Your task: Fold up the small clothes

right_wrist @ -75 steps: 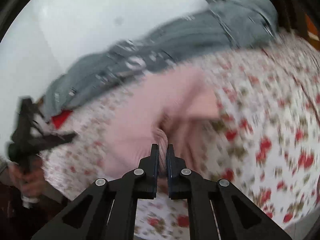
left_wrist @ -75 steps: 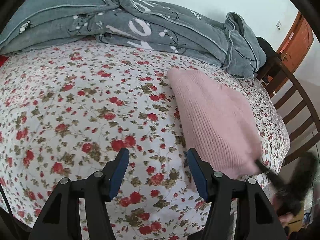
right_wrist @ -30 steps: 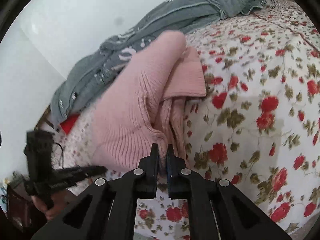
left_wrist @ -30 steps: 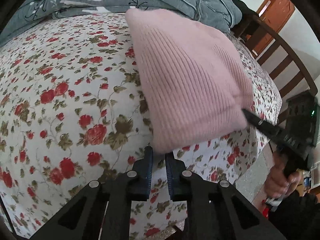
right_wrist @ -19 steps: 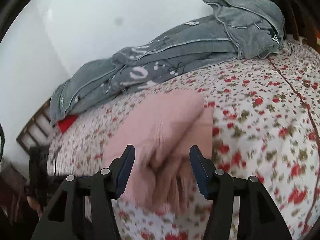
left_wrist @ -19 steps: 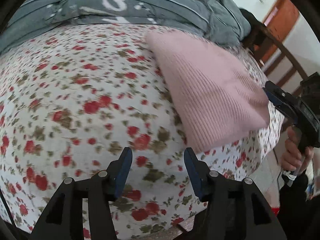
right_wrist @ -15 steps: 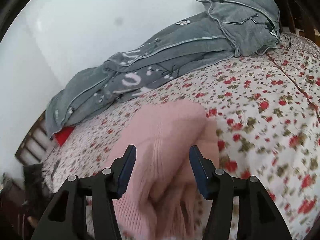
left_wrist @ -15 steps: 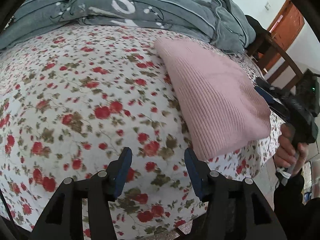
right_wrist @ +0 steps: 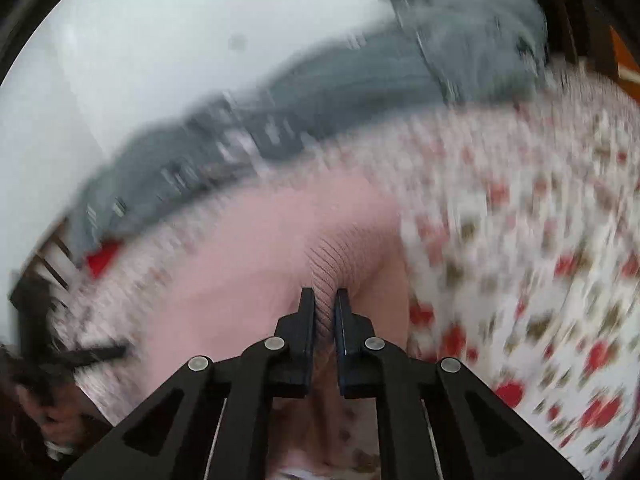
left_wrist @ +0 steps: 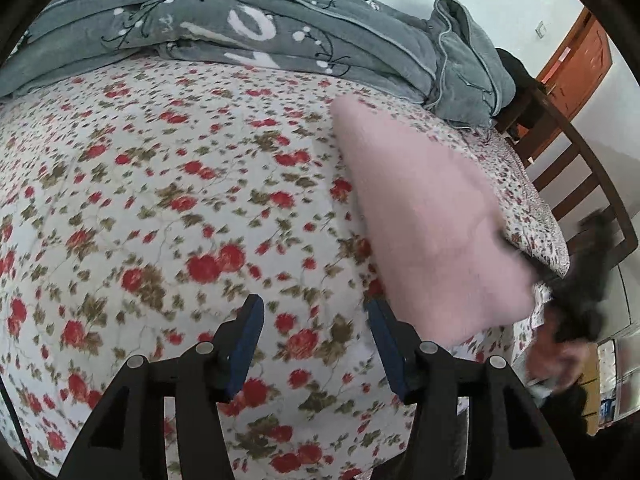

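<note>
A folded pink ribbed sweater (left_wrist: pixel 424 220) lies on the right part of the flowered bed sheet (left_wrist: pixel 160 200). My left gripper (left_wrist: pixel 313 304) hangs open over the bare sheet, left of the sweater's near corner, with nothing between its blue pads. My right gripper (right_wrist: pixel 324 294) has its jaws closing on a ribbed fold of the sweater (right_wrist: pixel 256 248), and the pads pinch the knit. In the left wrist view the right gripper (left_wrist: pixel 580 280) is a dark blur at the sweater's right edge. The right wrist view is heavily blurred.
A crumpled grey blanket (left_wrist: pixel 280 40) lies along the far side of the bed. A dark wooden slatted frame (left_wrist: pixel 580 184) stands at the bed's right end, with an orange door (left_wrist: pixel 576 68) behind it. A small red item (right_wrist: pixel 102 258) sits by the blanket's end.
My left gripper let go of the sweater's near corner, opened and drew back over the sheet. My right gripper opened for a moment, then shut again on a fold of the sweater.
</note>
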`<state>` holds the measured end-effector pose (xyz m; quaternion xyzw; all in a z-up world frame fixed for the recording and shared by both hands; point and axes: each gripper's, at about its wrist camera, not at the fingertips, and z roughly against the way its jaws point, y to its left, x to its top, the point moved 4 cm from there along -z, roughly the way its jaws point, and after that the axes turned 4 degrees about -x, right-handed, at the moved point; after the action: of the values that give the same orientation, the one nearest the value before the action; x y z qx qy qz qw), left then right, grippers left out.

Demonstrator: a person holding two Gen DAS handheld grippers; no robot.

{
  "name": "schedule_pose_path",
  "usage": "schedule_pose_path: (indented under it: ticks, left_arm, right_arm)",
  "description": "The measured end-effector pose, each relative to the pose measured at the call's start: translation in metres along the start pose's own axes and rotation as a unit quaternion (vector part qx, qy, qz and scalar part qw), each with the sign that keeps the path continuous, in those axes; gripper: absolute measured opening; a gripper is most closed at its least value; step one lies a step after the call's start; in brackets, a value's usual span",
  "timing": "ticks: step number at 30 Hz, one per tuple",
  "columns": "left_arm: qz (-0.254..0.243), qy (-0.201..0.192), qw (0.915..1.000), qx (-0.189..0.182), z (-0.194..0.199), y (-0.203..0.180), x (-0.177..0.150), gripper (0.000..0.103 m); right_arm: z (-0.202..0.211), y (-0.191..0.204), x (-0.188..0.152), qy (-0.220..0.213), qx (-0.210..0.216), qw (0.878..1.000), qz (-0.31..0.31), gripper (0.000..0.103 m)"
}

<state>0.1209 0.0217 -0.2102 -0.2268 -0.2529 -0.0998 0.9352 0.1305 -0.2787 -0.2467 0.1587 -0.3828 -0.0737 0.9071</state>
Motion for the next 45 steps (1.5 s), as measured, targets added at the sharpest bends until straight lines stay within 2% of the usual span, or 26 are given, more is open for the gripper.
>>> schedule_pose_path:
  ticks: [4,9,11,13,15,17,20,25,29,33,38,43,45]
  left_arm:
    - [-0.01,-0.006,0.9999,-0.012,-0.002,-0.013,0.011,0.052]
    - [-0.019,-0.023,0.9977,-0.061,-0.007,-0.034,0.031,0.059]
    - [-0.015,-0.024,0.9958,-0.087,-0.013,-0.041,0.039,0.061]
    - [-0.008,-0.02,0.995,-0.097,-0.022,-0.044,0.047,0.061]
    - [0.003,-0.009,0.9949,-0.101,-0.037,-0.043,0.054,0.061]
    - [0.037,0.013,0.9918,-0.122,-0.052,-0.033,0.058,0.061]
    - [0.091,0.035,0.9843,-0.147,-0.071,-0.014,0.059,0.061]
    - [0.134,0.054,0.9722,-0.184,-0.09,0.004,0.061,0.065]
    - [0.128,0.06,0.9739,-0.178,-0.1,0.002,0.063,0.066]
    - [0.093,0.06,0.9832,-0.145,-0.107,-0.012,0.068,0.067]
    - [0.068,0.061,0.9865,-0.136,-0.111,-0.019,0.075,0.065]
    - [0.066,0.064,0.9861,-0.139,-0.115,-0.021,0.079,0.055]
    - [0.061,0.061,0.9871,-0.135,-0.113,-0.023,0.08,0.049]
  right_arm:
    - [0.01,-0.007,0.001,-0.016,-0.008,1.0,-0.024,0.035]
    - [0.029,-0.013,0.004,0.008,-0.014,0.999,-0.043,0.04]
    - [0.028,-0.014,0.002,0.033,0.003,0.998,-0.054,0.045]
    - [0.026,-0.007,0.0,0.056,0.023,0.996,-0.061,0.047]
    - [0.021,-0.006,-0.001,0.066,0.014,0.996,-0.059,0.051]
    - [0.014,-0.008,0.0,0.077,0.012,0.995,-0.069,0.054]
    - [0.008,-0.011,0.001,0.094,0.031,0.991,-0.09,0.054]
    - [-0.002,-0.009,0.012,0.102,0.034,0.99,-0.09,0.059]
    - [-0.02,-0.014,0.009,0.125,0.044,0.985,-0.112,0.069]
    - [-0.028,-0.015,0.009,0.126,0.046,0.984,-0.121,0.07]
    - [-0.037,-0.011,0.014,0.128,0.035,0.985,-0.109,0.074]
    - [-0.042,-0.009,0.016,0.123,0.031,0.986,-0.106,0.076]
    - [-0.044,-0.008,0.016,0.118,0.031,0.987,-0.104,0.07]
